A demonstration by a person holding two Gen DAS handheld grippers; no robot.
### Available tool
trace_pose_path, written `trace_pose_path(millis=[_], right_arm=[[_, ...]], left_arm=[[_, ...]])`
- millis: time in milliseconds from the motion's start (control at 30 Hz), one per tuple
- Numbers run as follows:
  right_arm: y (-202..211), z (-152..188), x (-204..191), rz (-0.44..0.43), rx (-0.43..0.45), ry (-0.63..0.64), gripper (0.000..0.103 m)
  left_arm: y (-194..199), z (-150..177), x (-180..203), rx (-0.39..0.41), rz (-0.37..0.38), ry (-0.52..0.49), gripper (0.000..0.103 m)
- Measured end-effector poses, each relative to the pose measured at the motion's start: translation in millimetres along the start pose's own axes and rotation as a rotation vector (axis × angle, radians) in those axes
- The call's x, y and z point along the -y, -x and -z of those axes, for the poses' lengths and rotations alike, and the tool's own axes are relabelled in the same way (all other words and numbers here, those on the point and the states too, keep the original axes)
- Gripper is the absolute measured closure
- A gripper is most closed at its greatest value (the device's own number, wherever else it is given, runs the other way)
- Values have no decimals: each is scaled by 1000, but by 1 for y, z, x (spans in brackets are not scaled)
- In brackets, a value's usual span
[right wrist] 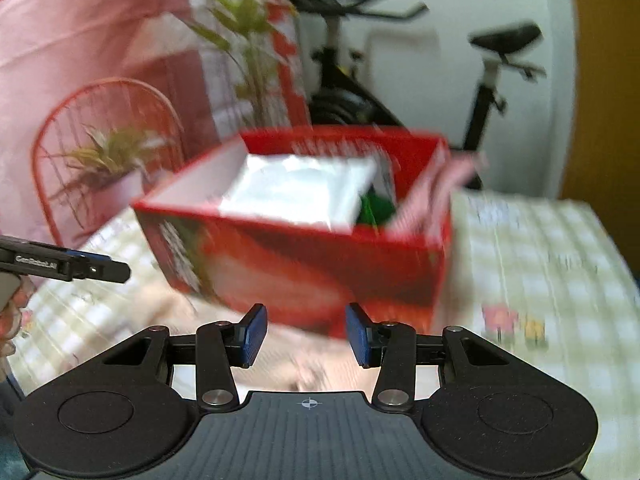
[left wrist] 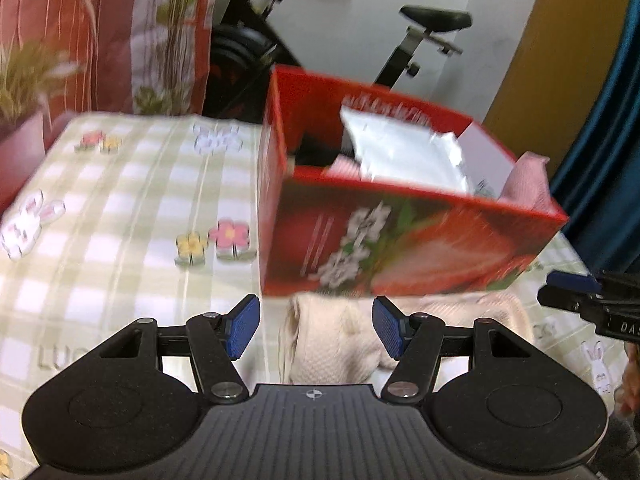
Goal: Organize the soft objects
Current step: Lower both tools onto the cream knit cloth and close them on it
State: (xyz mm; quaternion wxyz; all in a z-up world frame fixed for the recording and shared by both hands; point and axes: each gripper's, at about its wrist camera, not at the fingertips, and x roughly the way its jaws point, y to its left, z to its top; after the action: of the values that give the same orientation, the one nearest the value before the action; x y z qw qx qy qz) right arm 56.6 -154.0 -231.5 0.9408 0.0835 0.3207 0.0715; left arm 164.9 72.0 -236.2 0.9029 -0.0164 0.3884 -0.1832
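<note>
A cream knitted cloth [left wrist: 336, 344] lies on the checked tablecloth [left wrist: 120, 208], right in front of a red printed box [left wrist: 400, 240]. My left gripper [left wrist: 316, 326] hovers over the cloth's left part, open, with its blue pads apart and nothing pressed between them. The box holds a white plastic packet [left wrist: 400, 152], and a pink cloth [left wrist: 528, 184] hangs over its right corner. In the right wrist view my right gripper [right wrist: 307, 334] is open and empty before the box [right wrist: 320, 256]. The cream cloth [right wrist: 280, 364] is blurred under it. The white packet [right wrist: 304, 188] and something green [right wrist: 376, 208] show inside.
An exercise bike [left wrist: 432, 24] stands behind the table by the white wall. A potted plant [right wrist: 112, 160] and a red wire chair [right wrist: 60, 128] are at the left. The right gripper's tip [left wrist: 576, 292] shows at the right edge, and the left gripper's tip [right wrist: 80, 266] at the left edge.
</note>
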Motion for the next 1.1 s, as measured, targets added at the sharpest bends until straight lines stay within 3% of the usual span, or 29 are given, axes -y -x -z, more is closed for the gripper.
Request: trace_pose_path(millis=[133, 233, 333, 433, 567, 667, 900, 1100], right_arm=[[-17, 19, 13, 43, -39, -57, 61], [-25, 30, 24, 62, -54, -123, 52], [-33, 35, 35, 61, -62, -183, 49], [-41, 35, 39, 53, -65, -239, 43], [-54, 36, 40, 38, -66, -288, 43], [-59, 37, 35, 39, -59, -285, 48], [-56, 42, 19, 53, -61, -175, 73], [-45, 52, 18, 31, -57, -195, 78]], left_arm=[[-22, 10, -6, -31, -4, 55, 39], [-34, 14, -9, -52, -2, 63, 41], [-42, 16, -11, -67, 25, 71, 59], [-46, 18, -10, -73, 43, 80, 67], [-49, 21, -6, -84, 38, 73, 68], [-49, 25, -5, -84, 41, 99, 68], [-43, 32, 0, -87, 43, 111, 69], [-34, 42, 4, -95, 47, 117, 69]])
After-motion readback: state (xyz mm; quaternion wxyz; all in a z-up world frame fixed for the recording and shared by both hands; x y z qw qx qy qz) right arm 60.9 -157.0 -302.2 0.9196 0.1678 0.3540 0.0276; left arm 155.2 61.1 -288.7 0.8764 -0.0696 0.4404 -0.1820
